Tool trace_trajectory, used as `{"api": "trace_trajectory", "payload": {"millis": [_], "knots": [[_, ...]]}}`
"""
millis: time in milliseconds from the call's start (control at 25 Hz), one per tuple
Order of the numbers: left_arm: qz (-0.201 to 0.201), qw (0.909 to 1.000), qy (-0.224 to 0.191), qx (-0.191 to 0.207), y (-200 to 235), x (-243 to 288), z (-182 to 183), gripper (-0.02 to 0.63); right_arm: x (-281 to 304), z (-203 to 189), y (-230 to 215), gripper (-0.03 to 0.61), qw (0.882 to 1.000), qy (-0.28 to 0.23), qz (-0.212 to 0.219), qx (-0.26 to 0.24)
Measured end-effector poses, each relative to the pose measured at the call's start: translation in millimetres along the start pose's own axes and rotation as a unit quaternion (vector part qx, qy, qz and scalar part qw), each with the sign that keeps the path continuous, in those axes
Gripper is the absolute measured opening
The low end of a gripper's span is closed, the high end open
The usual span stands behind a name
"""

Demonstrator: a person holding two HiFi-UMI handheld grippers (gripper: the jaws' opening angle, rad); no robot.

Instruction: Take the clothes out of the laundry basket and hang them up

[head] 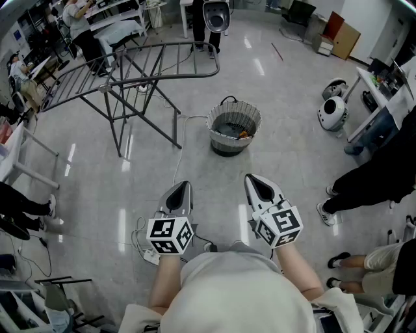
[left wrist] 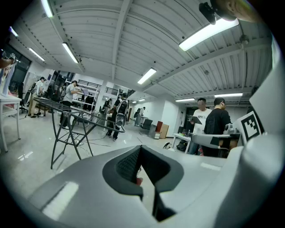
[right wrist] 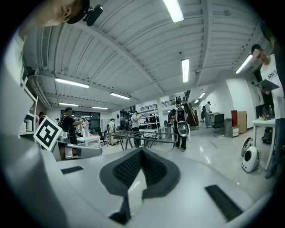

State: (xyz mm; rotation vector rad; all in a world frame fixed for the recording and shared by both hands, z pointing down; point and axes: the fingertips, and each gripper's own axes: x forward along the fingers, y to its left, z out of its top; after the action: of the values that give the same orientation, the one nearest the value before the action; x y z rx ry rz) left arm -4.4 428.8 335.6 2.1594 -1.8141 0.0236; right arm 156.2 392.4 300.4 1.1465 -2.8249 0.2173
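A round laundry basket (head: 233, 128) stands on the floor ahead, with dark cloth and a bit of orange inside. A grey drying rack (head: 130, 75) stands to its upper left, also seen in the left gripper view as a rack (left wrist: 71, 118) and in the right gripper view as a rack (right wrist: 142, 134). My left gripper (head: 183, 186) and right gripper (head: 251, 180) are held side by side near my body, short of the basket. Both point roughly level, jaws shut, nothing between them. Left gripper (left wrist: 141, 149) and right gripper (right wrist: 141, 152) tips meet.
A cable and power strip (head: 148, 253) lie on the floor by my left side. A person (head: 364, 179) stands at the right; more people are at the desks (head: 120, 19) far left. White round machines (head: 333, 112) sit at right, beside a table (head: 383, 97).
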Motion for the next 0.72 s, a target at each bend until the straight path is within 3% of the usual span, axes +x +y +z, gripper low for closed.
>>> {"api": "trace_trajectory", "payload": {"millis": [680, 720], "knots": [[-0.024, 0.9996, 0.011, 0.012, 11, -12, -3, 0.015, 1, -11, 29, 0.0, 1.0, 0.0, -0.016, 0.008], [-0.029, 0.9994, 0.013, 0.012, 11, -11, -3, 0.044, 2, -12, 28, 0.0, 1.0, 0.004, -0.02, 0.013]]}}
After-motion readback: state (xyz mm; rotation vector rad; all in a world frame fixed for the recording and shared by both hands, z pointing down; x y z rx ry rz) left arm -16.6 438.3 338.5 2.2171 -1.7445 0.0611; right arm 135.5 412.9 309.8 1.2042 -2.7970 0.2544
